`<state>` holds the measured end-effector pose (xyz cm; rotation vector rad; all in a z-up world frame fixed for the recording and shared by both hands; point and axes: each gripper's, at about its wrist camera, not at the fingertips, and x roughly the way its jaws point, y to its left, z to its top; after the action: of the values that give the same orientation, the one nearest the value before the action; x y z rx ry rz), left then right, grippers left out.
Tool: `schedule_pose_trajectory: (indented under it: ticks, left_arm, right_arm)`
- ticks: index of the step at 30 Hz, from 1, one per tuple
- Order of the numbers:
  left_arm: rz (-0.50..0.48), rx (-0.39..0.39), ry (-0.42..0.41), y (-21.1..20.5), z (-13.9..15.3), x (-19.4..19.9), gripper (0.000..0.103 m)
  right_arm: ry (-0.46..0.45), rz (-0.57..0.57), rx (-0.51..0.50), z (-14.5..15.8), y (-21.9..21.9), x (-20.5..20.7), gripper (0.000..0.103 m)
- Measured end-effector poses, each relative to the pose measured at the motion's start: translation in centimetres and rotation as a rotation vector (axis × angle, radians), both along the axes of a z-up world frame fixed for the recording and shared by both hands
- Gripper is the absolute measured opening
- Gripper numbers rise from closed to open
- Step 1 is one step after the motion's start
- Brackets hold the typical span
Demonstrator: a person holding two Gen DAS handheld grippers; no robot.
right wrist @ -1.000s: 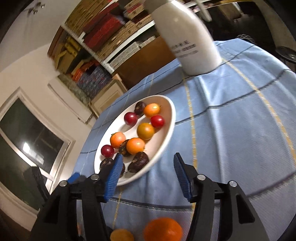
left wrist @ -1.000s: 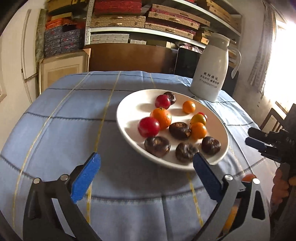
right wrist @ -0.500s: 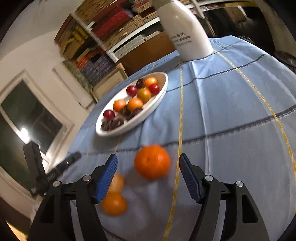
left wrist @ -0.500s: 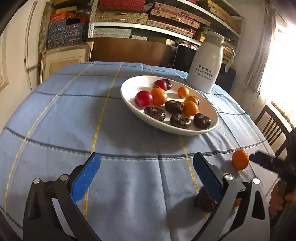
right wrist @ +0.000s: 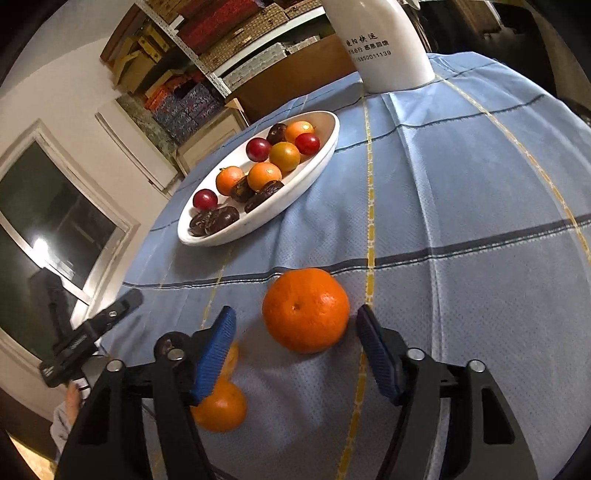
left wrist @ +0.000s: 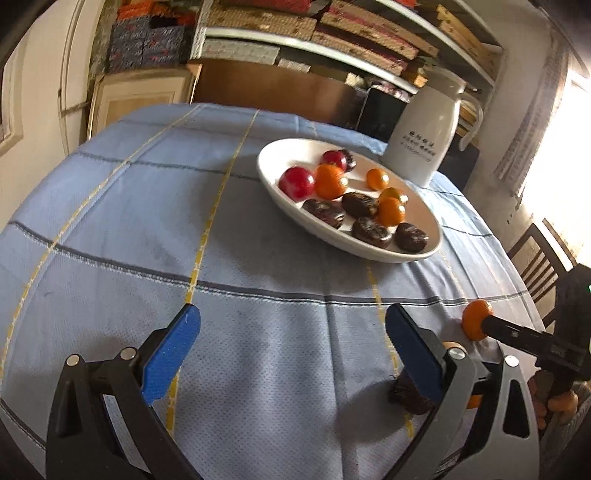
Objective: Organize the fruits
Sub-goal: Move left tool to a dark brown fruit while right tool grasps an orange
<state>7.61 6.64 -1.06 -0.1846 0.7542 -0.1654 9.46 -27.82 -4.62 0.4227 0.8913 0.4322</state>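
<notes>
A white plate (left wrist: 430,218) (right wrist: 317,164) holds several red, orange and dark brown fruits. A large orange (right wrist: 306,309) lies on the blue cloth just ahead of my open right gripper (right wrist: 295,350), between its blue pads without touching them. Two smaller oranges (right wrist: 221,408) lie under the right gripper's left finger. My left gripper (left wrist: 291,350) is open and empty over bare cloth. In the left wrist view a dark fruit (left wrist: 408,395) lies behind its right finger, and the large orange (left wrist: 474,323) sits at the right gripper's tip.
A white jug (left wrist: 424,136) (right wrist: 380,40) stands behind the plate. The table's blue checked cloth (left wrist: 184,206) falls away at the edges. Shelves with boxes (left wrist: 295,26) and a wooden chair (left wrist: 539,258) lie beyond the table.
Both grippers have pulled back from the plate toward the near edge. The right gripper has closed in on the large orange, which is now between its pads.
</notes>
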Motion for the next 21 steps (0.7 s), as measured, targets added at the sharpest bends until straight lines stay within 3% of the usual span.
schedule_pose_trajectory:
  ticks: [1,10,16,21]
  left_arm:
    - [-0.013,0.006,-0.013,-0.3,0.2,-0.3,0.098]
    - [-0.18,0.224,-0.08,-6.0,0.8,-3.3,0.098]
    - [-0.253,0.358,-0.032,-9.1,-0.1,-3.2,0.098]
    - [-0.292,0.503,0.081,-10.8,-2.4,-2.4,0.099]
  right_arm:
    - [0.009,-0.003,0.001,-0.2,-0.1,0.1,0.047]
    - [0.021,0.005,0.044,-0.4,-0.7,0.3,0.047]
    - [0.021,0.006,0.044,-0.4,-0.7,0.3,0.047]
    - [0.022,0.005,0.047,-0.4,-0.8,0.3,0.047]
